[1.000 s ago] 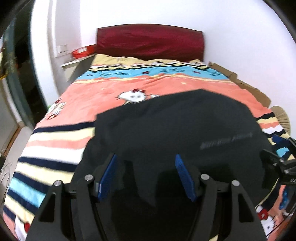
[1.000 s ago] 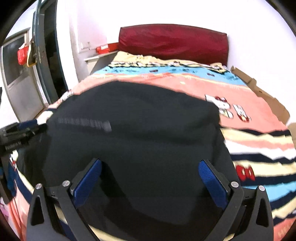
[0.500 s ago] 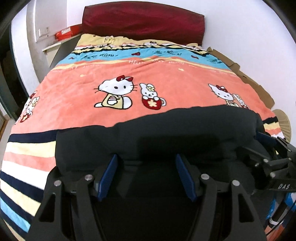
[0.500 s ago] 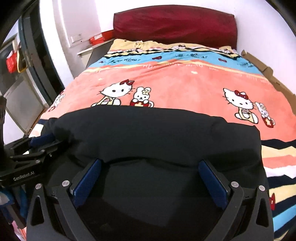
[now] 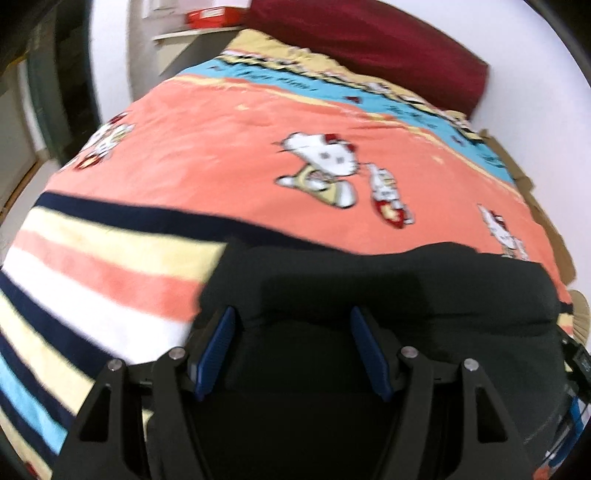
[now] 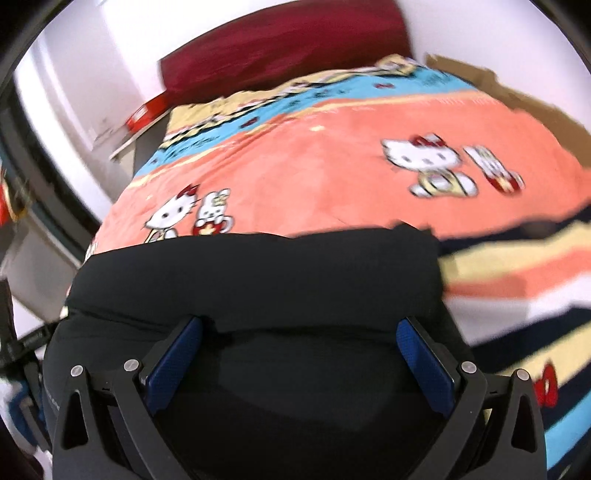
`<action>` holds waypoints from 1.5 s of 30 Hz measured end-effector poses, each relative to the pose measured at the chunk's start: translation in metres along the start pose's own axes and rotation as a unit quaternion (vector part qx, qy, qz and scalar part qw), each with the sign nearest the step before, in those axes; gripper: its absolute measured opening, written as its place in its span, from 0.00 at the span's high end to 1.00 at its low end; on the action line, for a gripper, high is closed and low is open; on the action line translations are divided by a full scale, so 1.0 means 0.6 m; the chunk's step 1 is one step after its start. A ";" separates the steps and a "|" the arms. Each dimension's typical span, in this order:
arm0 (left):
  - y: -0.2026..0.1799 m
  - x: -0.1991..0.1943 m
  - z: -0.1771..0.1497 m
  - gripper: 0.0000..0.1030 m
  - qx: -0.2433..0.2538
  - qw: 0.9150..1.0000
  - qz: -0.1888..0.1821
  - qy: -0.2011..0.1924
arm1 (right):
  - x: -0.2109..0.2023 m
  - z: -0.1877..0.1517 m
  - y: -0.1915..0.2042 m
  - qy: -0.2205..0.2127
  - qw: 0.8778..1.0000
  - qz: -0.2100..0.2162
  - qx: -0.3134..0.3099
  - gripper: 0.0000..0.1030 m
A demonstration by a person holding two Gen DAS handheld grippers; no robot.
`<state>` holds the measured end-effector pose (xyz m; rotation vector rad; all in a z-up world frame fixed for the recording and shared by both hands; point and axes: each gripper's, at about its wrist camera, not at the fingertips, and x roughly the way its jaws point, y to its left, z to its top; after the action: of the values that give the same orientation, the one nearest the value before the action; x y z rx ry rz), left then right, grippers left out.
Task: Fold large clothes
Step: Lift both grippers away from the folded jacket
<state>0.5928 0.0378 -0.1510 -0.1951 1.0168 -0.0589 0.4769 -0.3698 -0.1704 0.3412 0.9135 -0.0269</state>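
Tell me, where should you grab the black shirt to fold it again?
Probably the near corners of the black shirt, one per gripper, coming in low from the foot of the bed. It lies as a wide flat band, so its far rounded fold offers no loose edge to pinch.

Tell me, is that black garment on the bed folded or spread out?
Folded: the black garment lies doubled over, a thick rounded fold along its far edge, on the cartoon blanket.

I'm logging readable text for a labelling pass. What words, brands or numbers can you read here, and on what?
None can be read.
Blue stripe of the blanket: dark lettering, too blurred.
Black garment, lower left edge: small pale print, too small and blurred.
Other gripper's body at the left edge of the right wrist view: pale print, blurred.
Red box: a white patch, no legible text.
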 end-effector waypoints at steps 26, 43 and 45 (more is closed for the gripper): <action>0.006 -0.443 -0.384 0.37 0.052 0.985 0.106 -0.126 | -0.429 -0.380 0.042 -0.060 0.994 -0.046 -0.078 0.00; -0.069 -0.586 -0.561 0.37 0.083 0.955 0.149 -0.243 | -0.611 -0.508 0.130 -0.214 0.961 -0.071 -0.158 0.01; -0.073 -0.591 -0.567 0.37 0.086 0.955 0.143 -0.244 | -0.615 -0.513 0.133 -0.220 0.960 -0.070 -0.159 0.01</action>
<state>0.1192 -0.0013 -0.0188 0.0975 0.5340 0.1577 0.0261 -0.2467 -0.0329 -0.0347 0.4867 -0.0822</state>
